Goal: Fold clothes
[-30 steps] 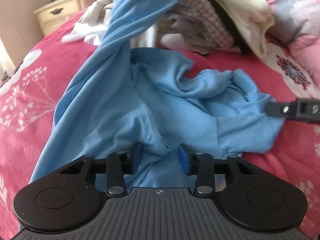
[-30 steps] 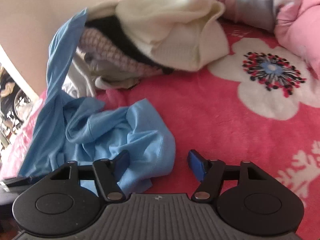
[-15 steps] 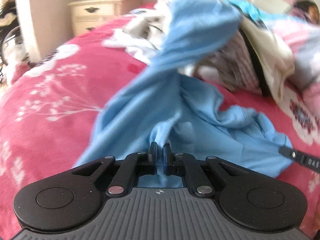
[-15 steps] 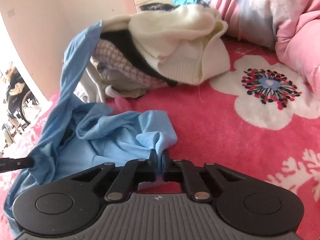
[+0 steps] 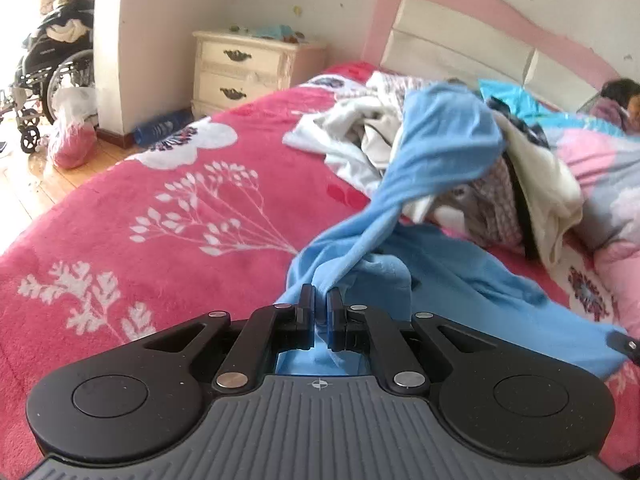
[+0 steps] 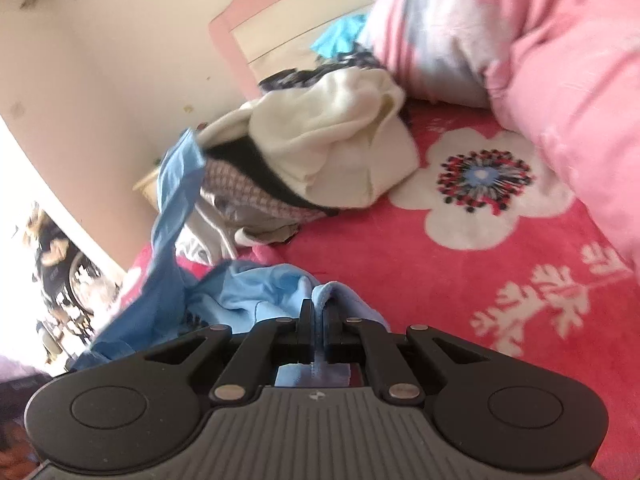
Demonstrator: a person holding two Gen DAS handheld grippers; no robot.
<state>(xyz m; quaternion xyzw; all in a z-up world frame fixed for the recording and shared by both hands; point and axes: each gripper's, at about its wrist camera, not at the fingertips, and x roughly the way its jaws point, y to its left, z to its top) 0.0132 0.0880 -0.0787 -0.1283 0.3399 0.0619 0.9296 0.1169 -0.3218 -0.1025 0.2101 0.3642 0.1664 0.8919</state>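
Now that both pairs of fingers have snapped shut, the left gripper point(image 5: 321, 302) pinches the twisted light-blue shirt point(image 5: 436, 148) up off the red bed point(image 5: 168, 216), while the right gripper point(image 6: 319, 314) clamps another edge, so spreading can start.

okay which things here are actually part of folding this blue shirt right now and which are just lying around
In use:
- blue shirt, pinched at two spots
- left gripper, shut on it
- right gripper, shut on it
- red bedspread, the work surface

Lying about:
- heap of other clothes
- pink quilt
- nightstand
- wheelchair
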